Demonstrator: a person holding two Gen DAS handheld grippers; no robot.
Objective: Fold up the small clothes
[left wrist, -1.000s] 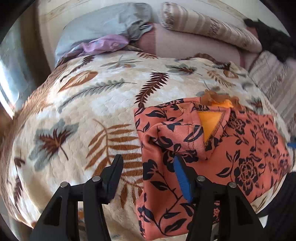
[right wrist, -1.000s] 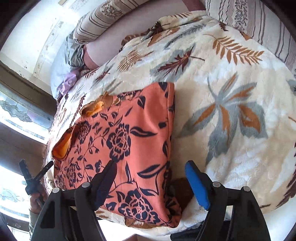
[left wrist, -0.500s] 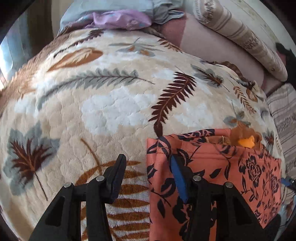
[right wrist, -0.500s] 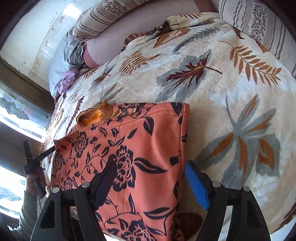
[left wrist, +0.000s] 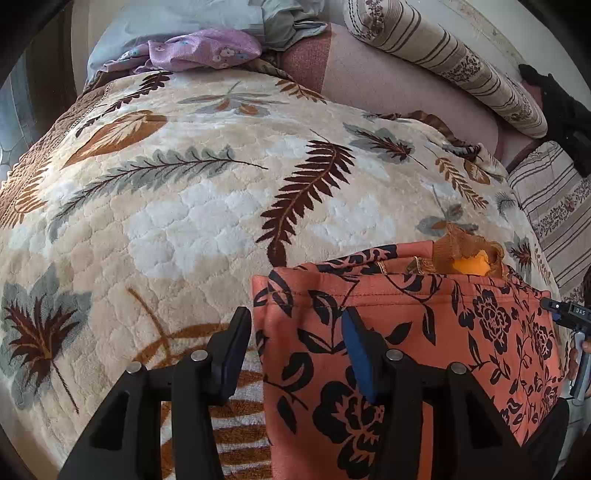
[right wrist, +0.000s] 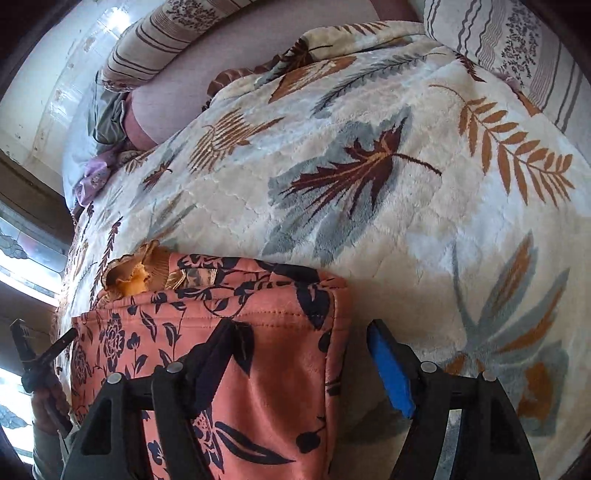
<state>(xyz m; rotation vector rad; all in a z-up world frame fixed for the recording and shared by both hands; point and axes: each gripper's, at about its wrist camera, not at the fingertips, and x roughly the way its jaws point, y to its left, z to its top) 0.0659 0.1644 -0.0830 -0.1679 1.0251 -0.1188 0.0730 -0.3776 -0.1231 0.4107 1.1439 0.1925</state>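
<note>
left tool (left wrist: 295, 343) agape astride garment (left wrist: 424, 332) edge | right tool (right wrist: 299, 354) closing, garment edge between | blanket (left wrist: 184, 221) beneath

Bed covered by cream leaf-print fleece blanket (left wrist: 177, 206). Orange floral garment (left wrist: 424, 332), folded, lies flat on the blanket by the near edge. At the far edge: striped bolster pillow (left wrist: 443, 62), lilac floral cloth (left wrist: 203, 50), grey crumpled cloth (left wrist: 291, 22).
</note>
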